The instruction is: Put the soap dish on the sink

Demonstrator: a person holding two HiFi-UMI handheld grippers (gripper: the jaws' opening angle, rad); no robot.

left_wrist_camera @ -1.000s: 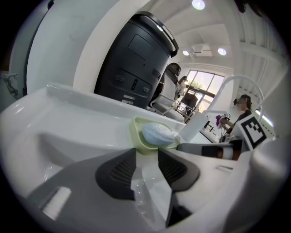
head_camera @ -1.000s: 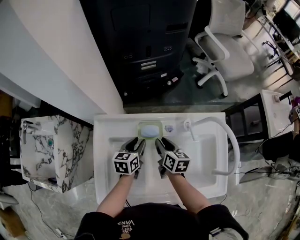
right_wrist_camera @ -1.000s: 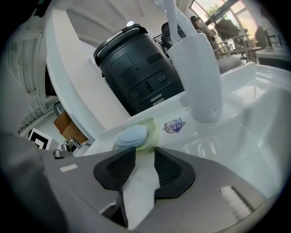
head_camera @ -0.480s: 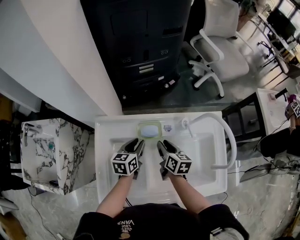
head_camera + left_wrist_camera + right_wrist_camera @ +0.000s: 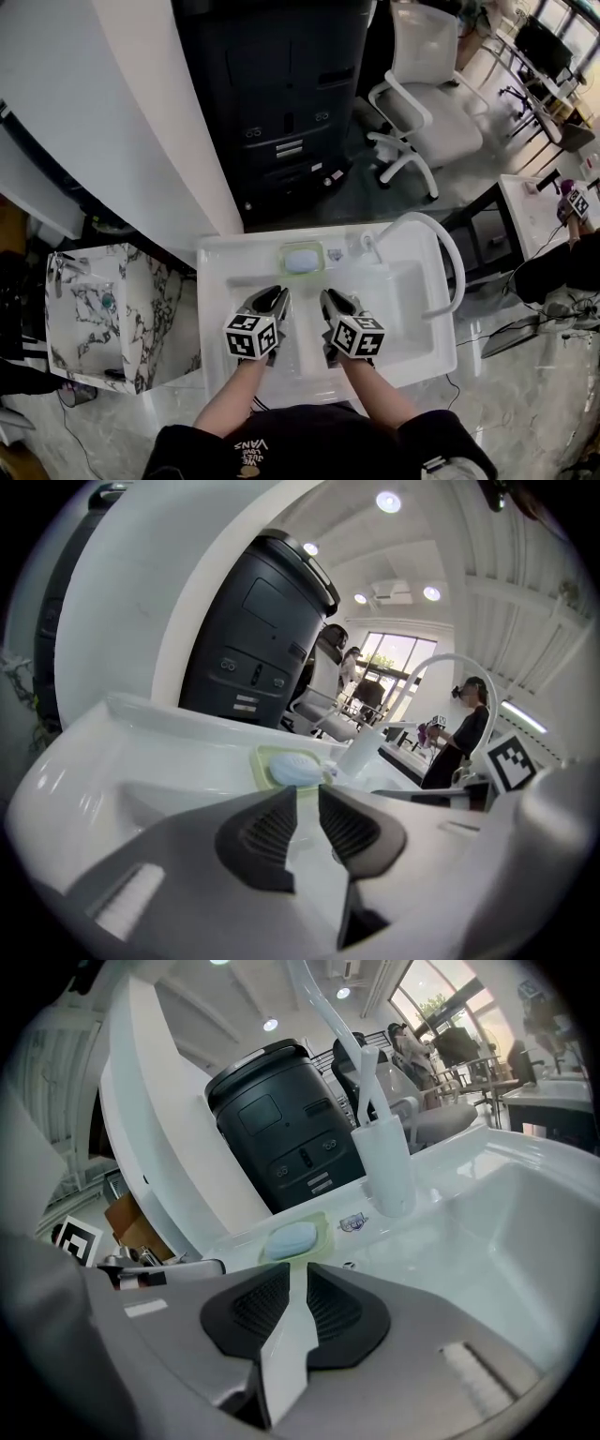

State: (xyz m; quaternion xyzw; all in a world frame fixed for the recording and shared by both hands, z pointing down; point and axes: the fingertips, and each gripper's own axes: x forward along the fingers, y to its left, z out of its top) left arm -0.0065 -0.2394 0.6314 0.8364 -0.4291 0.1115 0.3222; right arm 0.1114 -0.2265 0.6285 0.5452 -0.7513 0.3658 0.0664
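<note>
The pale green soap dish (image 5: 302,258) with a blue soap bar in it rests on the back ledge of the white sink (image 5: 216,281), beside the faucet base. In the left gripper view the soap dish (image 5: 286,764) lies just beyond the jaws, and in the right gripper view the dish (image 5: 295,1238) does too. My left gripper (image 5: 277,298) and right gripper (image 5: 335,301) hover side by side over the basin, short of the dish and apart from it. Both pairs of jaws have just been closing. A narrow gap remains in each, with nothing between them (image 5: 307,794) (image 5: 297,1274).
A tall curved white faucet (image 5: 441,253) arches over the right of the basin. A marble-patterned counter (image 5: 112,309) stands to the left. A black cabinet (image 5: 281,103) and a white office chair (image 5: 422,103) are behind the sink. A person (image 5: 469,733) stands at the far right.
Both grippers have drawn back from the soap dish toward me and lifted a little, and their jaws have narrowed. The dish stays on the ledge.
</note>
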